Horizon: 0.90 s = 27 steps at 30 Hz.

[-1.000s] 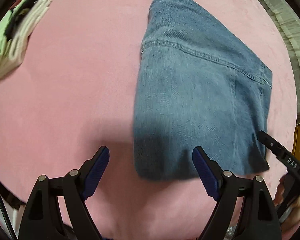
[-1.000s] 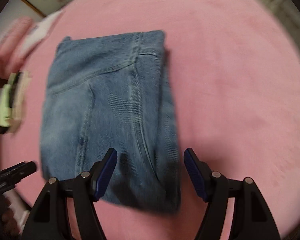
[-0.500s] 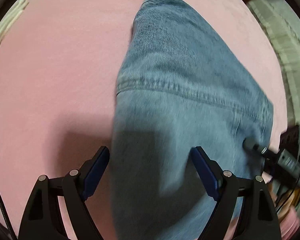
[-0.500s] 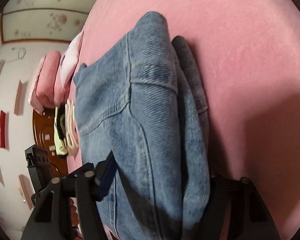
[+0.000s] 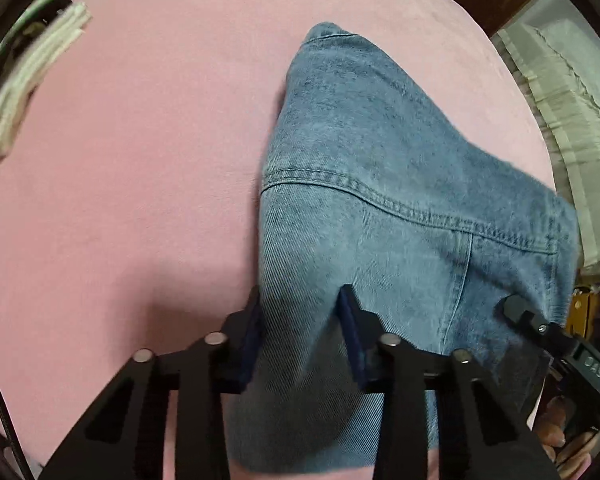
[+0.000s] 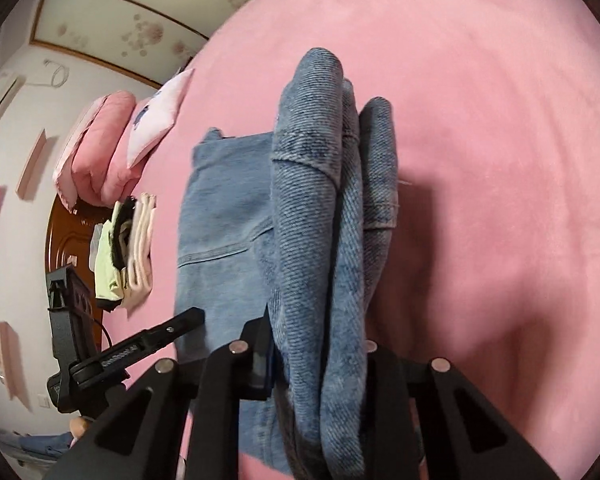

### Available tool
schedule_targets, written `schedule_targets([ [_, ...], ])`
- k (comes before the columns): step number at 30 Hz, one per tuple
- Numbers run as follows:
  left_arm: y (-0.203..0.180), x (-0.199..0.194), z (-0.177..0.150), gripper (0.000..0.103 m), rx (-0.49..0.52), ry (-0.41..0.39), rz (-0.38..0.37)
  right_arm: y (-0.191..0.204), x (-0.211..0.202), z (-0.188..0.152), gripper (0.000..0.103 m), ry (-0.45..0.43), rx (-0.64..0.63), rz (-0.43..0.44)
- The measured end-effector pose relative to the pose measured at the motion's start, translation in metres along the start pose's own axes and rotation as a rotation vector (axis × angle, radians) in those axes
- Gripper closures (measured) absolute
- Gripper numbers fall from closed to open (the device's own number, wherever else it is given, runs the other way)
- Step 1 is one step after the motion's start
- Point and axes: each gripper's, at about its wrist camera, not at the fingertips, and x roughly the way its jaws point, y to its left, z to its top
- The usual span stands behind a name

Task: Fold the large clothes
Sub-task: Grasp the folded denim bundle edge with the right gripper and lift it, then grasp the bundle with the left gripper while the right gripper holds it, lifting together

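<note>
One folded jeans (image 5: 400, 208), two grippers (image 5: 300, 320) (image 6: 316, 344), two pillows (image 6: 112, 148), perhaps one clothes stack (image 6: 128, 248).

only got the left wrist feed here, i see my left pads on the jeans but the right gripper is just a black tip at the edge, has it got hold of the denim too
Observer: Yes. The right gripper is shut on a bunched stack of several folds of the jeans; its jaws have just been closing.
Operator: is that edge off the bed
Observer: The bunched part stands up from the pink bedcover, with a shadow beside it, while a flat part of the jeans lies further left.
Operator: anything past that pile of folded clothes
Observer: Pink pillows lie beyond the folded clothes, at the wall end of the bed.
</note>
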Motion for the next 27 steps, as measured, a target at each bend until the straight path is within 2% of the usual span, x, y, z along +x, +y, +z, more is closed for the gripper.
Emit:
schedule_targets([
  [1, 0.0, -0.009, -0.004, 0.103, 0.011, -0.006, 0.026, 0.006, -0.009, -0.003, 0.084, -0.008, -0.014, -0.01],
  [2, 0.002, -0.025, -0.013, 0.103, 0.018, -0.011, -0.013, 0.011, -0.019, -0.007, 0.085, -0.016, -0.021, -0.01],
  [4, 0.009, -0.042, -0.027, 0.1, -0.024, 0.032, -0.141, 0.025, -0.035, -0.014, 0.086, -0.022, -0.031, 0.009],
  [7, 0.018, -0.056, -0.046, 0.099, -0.024, 0.038, -0.081, 0.057, -0.042, -0.017, 0.087, -0.006, -0.13, -0.033],
  [8, 0.028, -0.06, -0.056, 0.096, -0.045, 0.032, -0.064, 0.063, -0.041, -0.015, 0.087, -0.001, -0.143, -0.047],
  [11, 0.054, -0.053, -0.067, 0.082, -0.118, 0.059, -0.093, 0.062, -0.038, -0.008, 0.087, 0.01, -0.167, -0.093],
  [15, 0.082, -0.026, -0.063, 0.064, -0.181, 0.1, -0.104, 0.039, -0.028, -0.004, 0.087, 0.047, -0.124, -0.152],
  [16, 0.093, -0.021, -0.057, 0.05, -0.182, 0.102, -0.11, 0.033, -0.025, -0.003, 0.087, 0.056, -0.112, -0.155],
  [17, 0.096, -0.013, -0.049, 0.041, -0.182, 0.107, -0.132, 0.025, -0.022, -0.003, 0.087, 0.066, -0.099, -0.159],
  [20, 0.104, 0.007, -0.025, 0.032, -0.18, 0.121, -0.216, 0.006, -0.012, 0.0, 0.087, 0.09, -0.07, -0.17],
  [22, 0.095, 0.021, -0.008, 0.025, -0.166, 0.135, -0.273, -0.003, -0.006, 0.002, 0.087, 0.101, -0.059, -0.166],
  [23, 0.091, 0.029, 0.002, 0.025, -0.153, 0.149, -0.292, -0.008, -0.003, 0.004, 0.087, 0.108, -0.06, -0.167],
  [27, 0.076, 0.054, 0.024, 0.025, -0.117, 0.162, -0.28, -0.024, 0.007, 0.007, 0.087, 0.134, -0.068, -0.154],
])
